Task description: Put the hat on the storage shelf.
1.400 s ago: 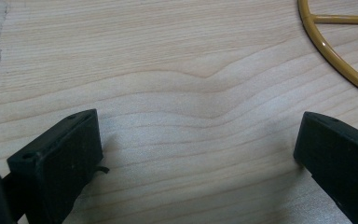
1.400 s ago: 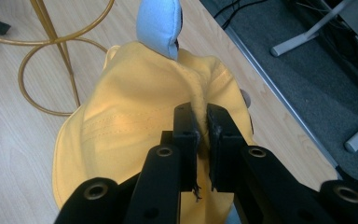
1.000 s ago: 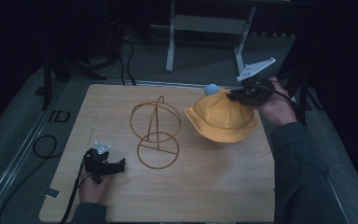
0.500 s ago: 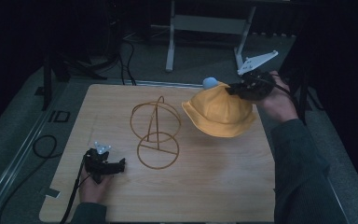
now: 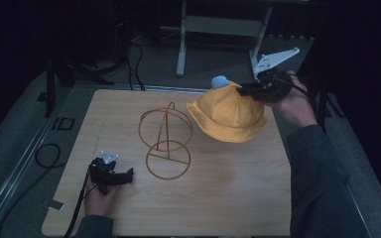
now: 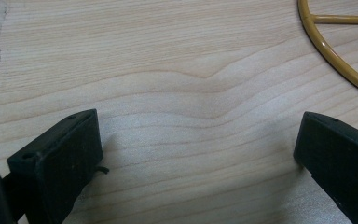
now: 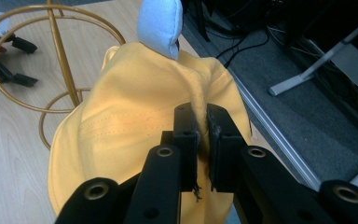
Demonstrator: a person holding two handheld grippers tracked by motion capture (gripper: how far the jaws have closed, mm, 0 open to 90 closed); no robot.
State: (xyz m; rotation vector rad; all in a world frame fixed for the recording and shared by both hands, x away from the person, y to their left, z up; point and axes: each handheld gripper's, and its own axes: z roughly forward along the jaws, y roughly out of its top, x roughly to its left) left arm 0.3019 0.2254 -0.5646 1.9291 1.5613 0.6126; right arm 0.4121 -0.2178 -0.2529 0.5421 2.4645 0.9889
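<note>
The right claw (image 7: 199,135) pinches the crown fabric of the yellow hat (image 5: 228,114) and holds it in the air beside the wire stand (image 5: 166,141), so placing it there seems left, while the left claw (image 6: 200,154) rests wide on the bench (image 5: 228,193).

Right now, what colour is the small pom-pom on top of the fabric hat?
Pale blue pom-pom, atop the yellow fabric hat; clearest in the right gripper view.

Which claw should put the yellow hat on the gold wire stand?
Probably the right claw. It is already pinched shut on the yellow hat, holding it up beside the gold wire stand. The left claw sits open and empty, low on the table.
</note>
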